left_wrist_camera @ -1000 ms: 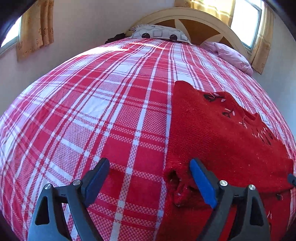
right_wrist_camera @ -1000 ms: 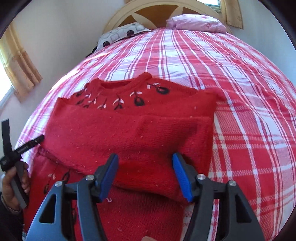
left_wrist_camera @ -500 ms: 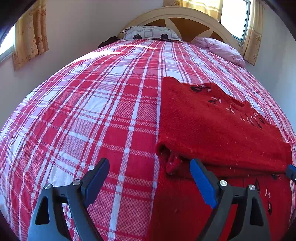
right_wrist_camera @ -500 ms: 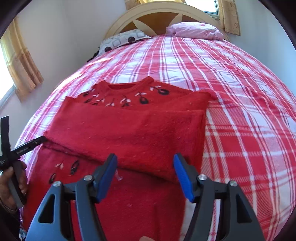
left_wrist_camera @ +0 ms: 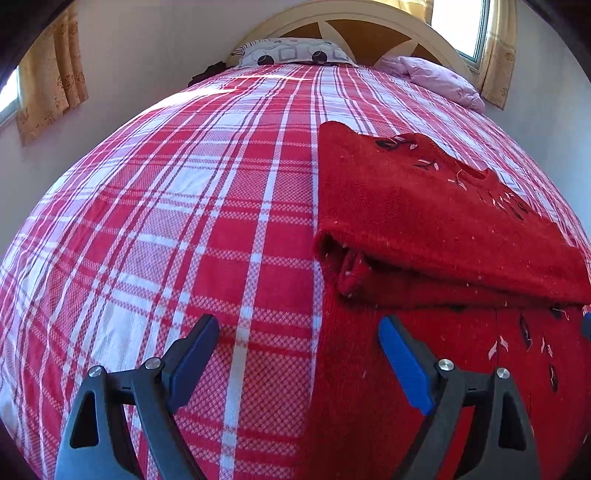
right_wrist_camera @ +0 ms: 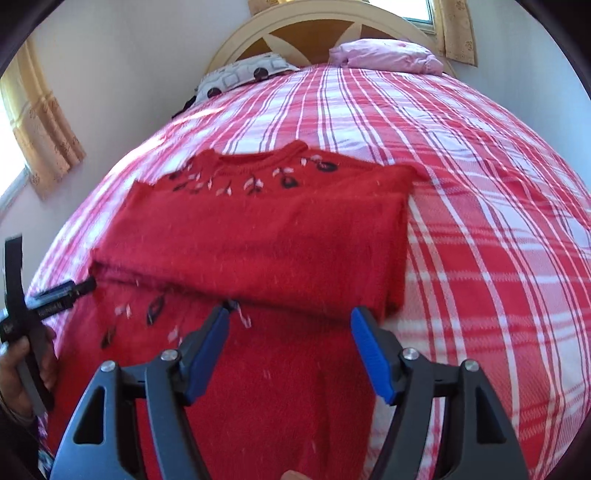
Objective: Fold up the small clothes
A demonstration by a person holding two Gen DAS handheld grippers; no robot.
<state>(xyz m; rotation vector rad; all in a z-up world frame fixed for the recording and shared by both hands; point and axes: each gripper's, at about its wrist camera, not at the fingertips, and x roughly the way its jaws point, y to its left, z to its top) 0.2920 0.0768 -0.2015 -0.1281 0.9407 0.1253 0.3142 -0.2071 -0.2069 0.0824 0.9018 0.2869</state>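
Observation:
A small red knitted sweater (right_wrist_camera: 266, 236) with black and white embroidery lies on the plaid bed. Both sleeves are folded across its chest in a thick band (left_wrist_camera: 443, 240). Its lower body (right_wrist_camera: 288, 387) stretches toward me. My left gripper (left_wrist_camera: 299, 354) is open and empty, low over the sweater's left edge, just before the sleeve band. It also shows at the left of the right wrist view (right_wrist_camera: 55, 299). My right gripper (right_wrist_camera: 290, 343) is open and empty above the lower body, near the sweater's right edge.
The red and white plaid bedspread (left_wrist_camera: 166, 221) spreads wide to the left and far side. A patterned grey pillow (left_wrist_camera: 291, 55) and a pink pillow (right_wrist_camera: 384, 55) lie by the arched headboard (right_wrist_camera: 317, 26). Walls and curtained windows stand close around.
Both grippers have drawn back toward me from the folded sleeve band, staying open. The sleeves lie where they were laid across the chest.

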